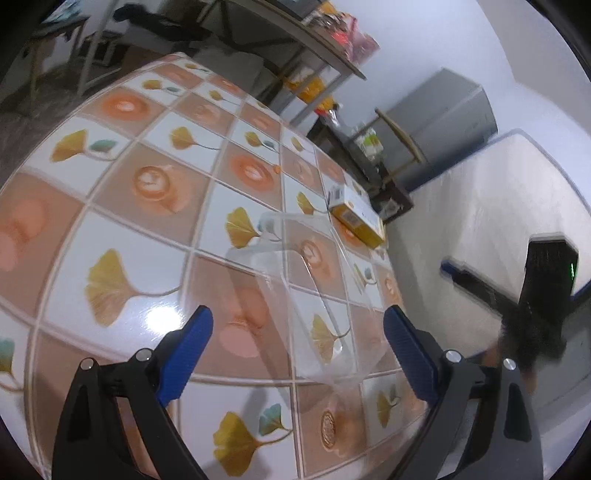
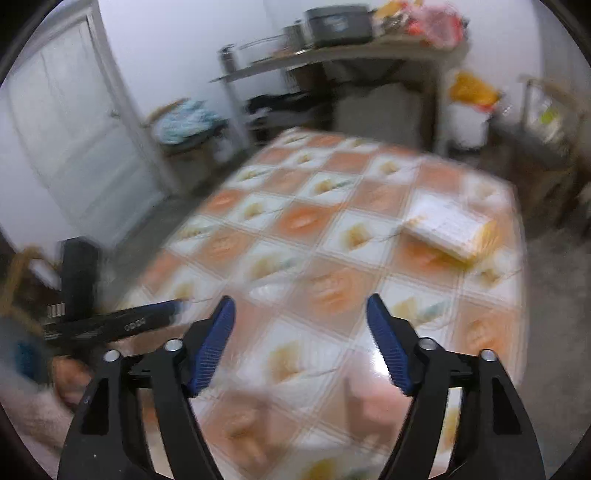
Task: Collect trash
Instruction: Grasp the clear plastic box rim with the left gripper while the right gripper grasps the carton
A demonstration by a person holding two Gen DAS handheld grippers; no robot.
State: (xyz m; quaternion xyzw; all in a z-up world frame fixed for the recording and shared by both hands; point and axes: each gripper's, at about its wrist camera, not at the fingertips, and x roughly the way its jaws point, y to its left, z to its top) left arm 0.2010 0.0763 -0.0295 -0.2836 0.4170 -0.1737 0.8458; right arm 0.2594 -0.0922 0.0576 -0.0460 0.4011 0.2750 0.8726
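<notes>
The clear plastic tray (image 1: 310,310) lay on the worktop (image 1: 147,221) between the left gripper (image 1: 299,332)'s released jaws; being thin, it could buckle or skid. The right gripper (image 2: 301,339), jaws spread and empty, hung short of the yellow box (image 2: 450,229), and blur made a misjudged reach likely

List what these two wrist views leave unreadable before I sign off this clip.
- Clear plastic tray, left wrist view: see-through, edges faint; absent in the blurred right view.
- Yellow-and-white box, right wrist view: motion blur, print unreadable; small in the left view.
- Shelf clutter, right wrist view: blurred, items unidentifiable.
- Left gripper, right gripper: both open, empty.
</notes>
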